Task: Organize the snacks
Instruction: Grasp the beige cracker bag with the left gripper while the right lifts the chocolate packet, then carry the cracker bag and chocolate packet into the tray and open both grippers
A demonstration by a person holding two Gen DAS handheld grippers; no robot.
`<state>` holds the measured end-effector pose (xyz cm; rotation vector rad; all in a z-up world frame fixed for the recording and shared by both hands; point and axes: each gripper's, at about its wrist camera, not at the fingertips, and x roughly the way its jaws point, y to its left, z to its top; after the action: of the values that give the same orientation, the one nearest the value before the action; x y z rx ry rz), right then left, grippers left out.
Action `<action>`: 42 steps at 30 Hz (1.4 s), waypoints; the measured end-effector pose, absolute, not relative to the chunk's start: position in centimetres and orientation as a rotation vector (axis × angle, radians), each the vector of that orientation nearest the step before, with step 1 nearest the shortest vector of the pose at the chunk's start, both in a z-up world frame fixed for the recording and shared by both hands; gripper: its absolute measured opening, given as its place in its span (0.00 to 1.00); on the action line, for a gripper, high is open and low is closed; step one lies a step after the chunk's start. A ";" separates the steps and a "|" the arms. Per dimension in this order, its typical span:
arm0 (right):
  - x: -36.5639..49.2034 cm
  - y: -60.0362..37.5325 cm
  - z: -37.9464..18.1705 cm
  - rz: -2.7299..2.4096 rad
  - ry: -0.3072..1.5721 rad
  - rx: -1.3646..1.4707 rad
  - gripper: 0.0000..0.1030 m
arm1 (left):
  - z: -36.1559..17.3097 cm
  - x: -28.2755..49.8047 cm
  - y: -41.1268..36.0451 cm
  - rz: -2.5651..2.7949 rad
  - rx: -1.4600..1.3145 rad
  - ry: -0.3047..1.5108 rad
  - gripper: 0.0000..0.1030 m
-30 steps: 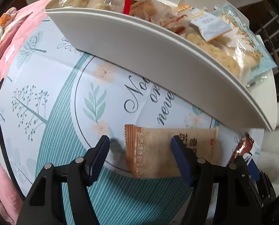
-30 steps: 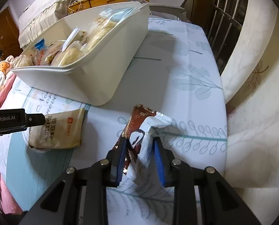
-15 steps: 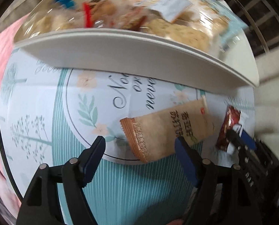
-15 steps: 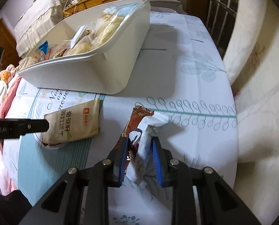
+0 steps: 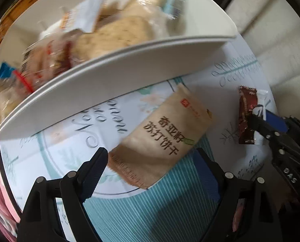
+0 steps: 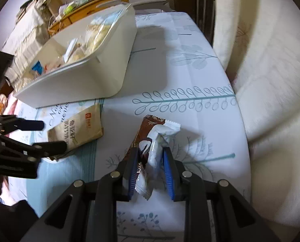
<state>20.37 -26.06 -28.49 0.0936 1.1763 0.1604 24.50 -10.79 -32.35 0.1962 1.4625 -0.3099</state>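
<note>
Left tool (image 5: 150,157) low in the left wrist view, pointing down at the tabletop (image 5: 141,211), jaws wide and just been opening, pads pressing on nothing. Between them, the near end of a tan cracker packet (image 5: 160,139) with dark printed characters, lying flat and slanting from lower middle toward upper right of the frame, across the teal circle printed on the cloth. Above it, across the upper left of the frame, a white bin (image 5: 101,76) heaped with wrapped snacks, blurred. At the right edge, a brown wrapper (image 5: 245,113) clamped in the other tool. Right tool (image 6: 150,169) at lower middle of the right wrist view, jaws narrow, holding two packets together: a brown wrapper (image 6: 147,127) on the left and a white wrapper (image 6: 160,139) on the right, both sticking out past the blue pads toward frame centre, over the tabletop (image 6: 200,125). Tan cracker packet (image 6: 77,129) left of centre, with the left tool (image 6: 41,135) reaching in from the left edge, one finger each side of its near end. White bin (image 6: 85,82) in the upper left, standing on the cloth just beyond the packet.
</note>
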 end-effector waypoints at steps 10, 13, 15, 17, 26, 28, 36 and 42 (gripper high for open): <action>18.1 -27.2 -27.7 0.084 1.155 0.191 0.24 | -33.0 24.9 -12.4 -0.403 0.324 1.459 0.83; 17.6 -27.1 -27.9 0.061 1.157 0.210 0.24 | -33.1 25.3 -12.5 -0.421 0.366 1.450 0.83; 17.2 -27.1 -27.9 0.050 1.154 0.215 0.24 | -33.1 25.5 -12.5 -0.437 0.378 1.441 0.83; 16.9 -27.0 -27.9 0.038 1.150 0.221 0.24 | -33.0 25.6 -12.4 -0.449 0.384 1.431 0.83; 16.0 -26.0 -27.4 -0.025 1.138 0.267 0.24 | -32.1 24.3 -13.2 -0.478 0.399 1.367 0.57; 15.9 -25.8 -26.9 -0.038 1.123 0.275 0.22 | -32.0 23.7 -12.6 -0.469 0.394 1.367 0.57; 16.0 -23.8 -25.3 -0.066 1.095 0.255 0.14 | -30.1 20.4 -8.0 -0.468 0.358 1.383 0.51; 16.3 -22.3 -24.1 -0.040 1.074 0.264 0.13 | -26.2 18.9 -3.3 -0.473 0.329 1.332 0.51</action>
<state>16.27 -22.34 -24.08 0.2639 1.0737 -0.0405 18.93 -3.26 -26.23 0.3287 1.3321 -0.4730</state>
